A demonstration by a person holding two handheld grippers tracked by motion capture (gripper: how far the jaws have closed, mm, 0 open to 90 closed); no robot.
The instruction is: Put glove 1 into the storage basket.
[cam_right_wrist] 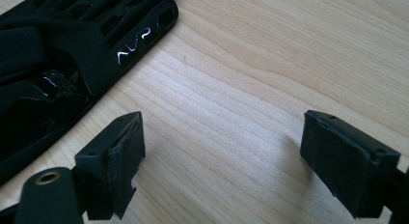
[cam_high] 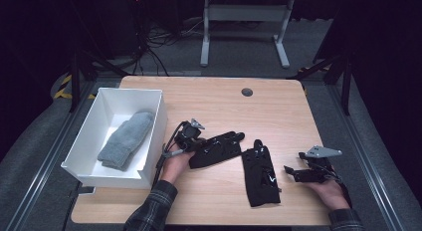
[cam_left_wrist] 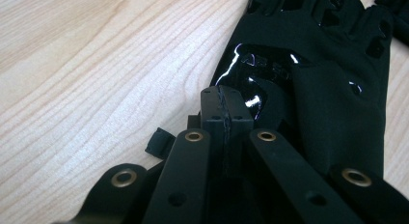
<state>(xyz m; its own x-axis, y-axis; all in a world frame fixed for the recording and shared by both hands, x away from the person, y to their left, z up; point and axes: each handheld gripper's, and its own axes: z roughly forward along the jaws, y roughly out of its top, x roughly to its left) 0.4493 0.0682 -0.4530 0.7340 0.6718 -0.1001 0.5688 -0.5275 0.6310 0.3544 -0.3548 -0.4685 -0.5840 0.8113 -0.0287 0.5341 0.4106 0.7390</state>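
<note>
At table centre, left gripper [cam_high: 199, 144] clamped on black glove [cam_high: 217, 148] cuff; right gripper [cam_high: 294, 172] apart, idle at 4 o'clock. Next, probably: carry to white box [cam_high: 90, 155] at 9 o'clock.

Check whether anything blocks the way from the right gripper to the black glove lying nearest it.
Nothing visible does. The right gripper, jaws open, sits just right of the black glove, with bare wooden table between them. The left gripper works on the other glove.
</note>
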